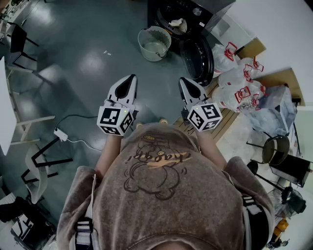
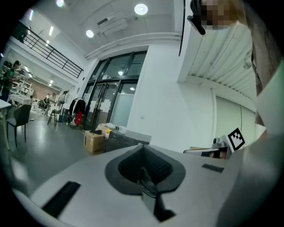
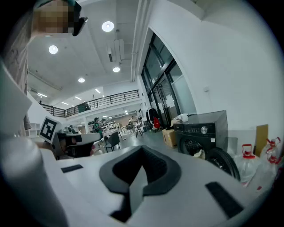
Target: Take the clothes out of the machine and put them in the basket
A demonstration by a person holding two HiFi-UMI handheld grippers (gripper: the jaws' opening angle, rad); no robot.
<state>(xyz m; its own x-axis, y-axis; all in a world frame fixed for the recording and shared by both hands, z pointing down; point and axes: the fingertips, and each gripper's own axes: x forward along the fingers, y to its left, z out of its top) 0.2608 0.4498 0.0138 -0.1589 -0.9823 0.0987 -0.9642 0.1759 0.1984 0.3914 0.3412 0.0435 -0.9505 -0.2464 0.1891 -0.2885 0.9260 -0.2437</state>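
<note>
Clothes (image 1: 177,23) are in the drum from what I can see, just a pale bundle showing at the mouth of the black washing machine (image 1: 205,12). Its round door (image 1: 197,57) is swung open. The right gripper view catches the same pale bit in the opening too. The laundry basket (image 1: 140,41) sits on the grey floor (image 1: 88,63) just left of the open door. Both my grippers are held side by side, well short of the machine. The left gripper (image 1: 132,77) has its fingers pressed together with nothing in them, and the right gripper (image 1: 182,80) looks the same, closed and empty. White plastic bags with red handles (image 1: 239,80) are piled right of the door.
</note>
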